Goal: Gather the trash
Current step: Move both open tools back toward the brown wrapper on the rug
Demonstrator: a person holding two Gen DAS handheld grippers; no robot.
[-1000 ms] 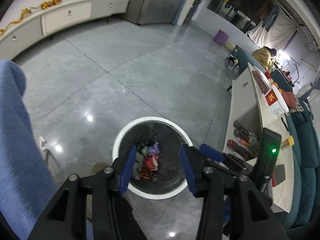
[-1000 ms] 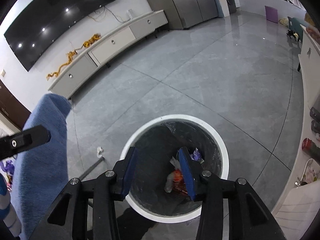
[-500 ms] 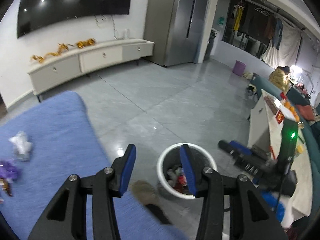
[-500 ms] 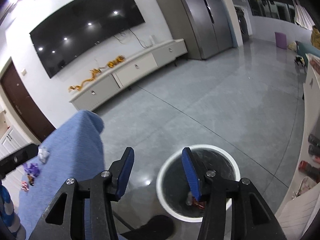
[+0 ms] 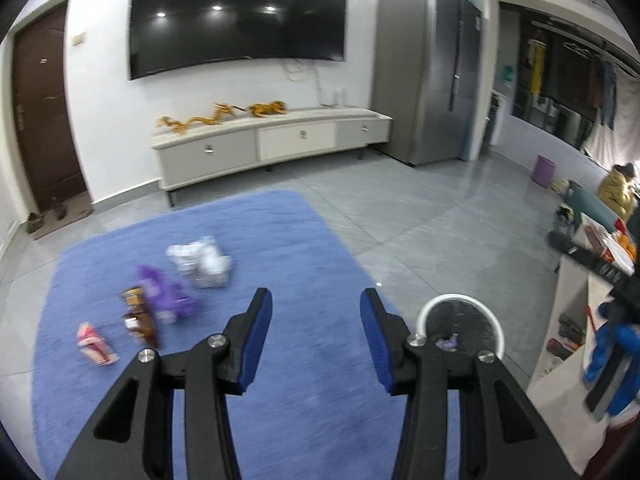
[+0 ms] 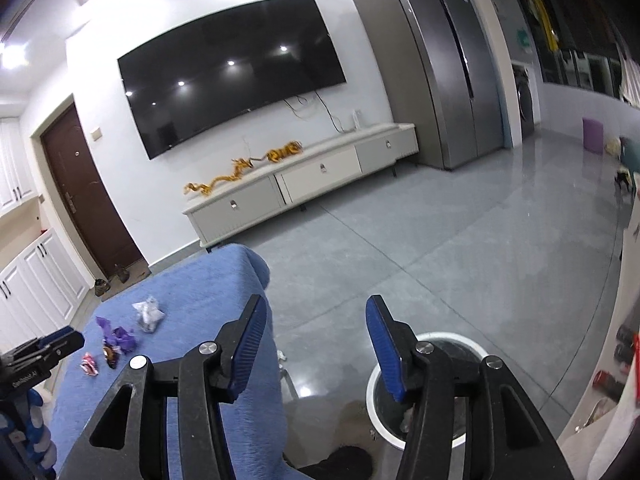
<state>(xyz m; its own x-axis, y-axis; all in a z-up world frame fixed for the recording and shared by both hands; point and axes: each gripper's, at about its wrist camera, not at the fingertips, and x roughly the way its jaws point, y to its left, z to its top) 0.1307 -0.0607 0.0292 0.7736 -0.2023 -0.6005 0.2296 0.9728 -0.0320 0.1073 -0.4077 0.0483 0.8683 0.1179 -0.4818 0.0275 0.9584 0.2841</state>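
— Blue cloth (image 5: 304,256), soft and napped, carries what is left for us: a crumpled white wrapper (image 5: 200,260), a purple wrapper (image 5: 166,292), a brown packet (image 5: 138,316) and a small pink packet (image 5: 94,342), bunched on its far left side.

— And our tools?

— Our left gripper (image 5: 316,336) hangs over the cloth with its fingers wide and nothing between them. Our right gripper (image 6: 316,344) is just as wide and just as empty, pointing past the cloth's edge toward the bin (image 6: 374,384).

— How will the litter handle?

— We judge it light, thin and crinkly, probably slick film. It should crush rather than resist, so we would pinch each piece across its bulkiest fold, low against the cloth, one at a time. The brown and purple pieces touch, so one may drag the other.

— Anything in the way?

— Nothing between the left gripper and the pile. The white-rimmed bin stands on the grey floor (image 5: 420,216) just right of the cloth, already holding scraps. A low cabinet (image 5: 276,144), a wall television (image 5: 236,16) and a steel fridge (image 5: 428,88) stand well apart behind.
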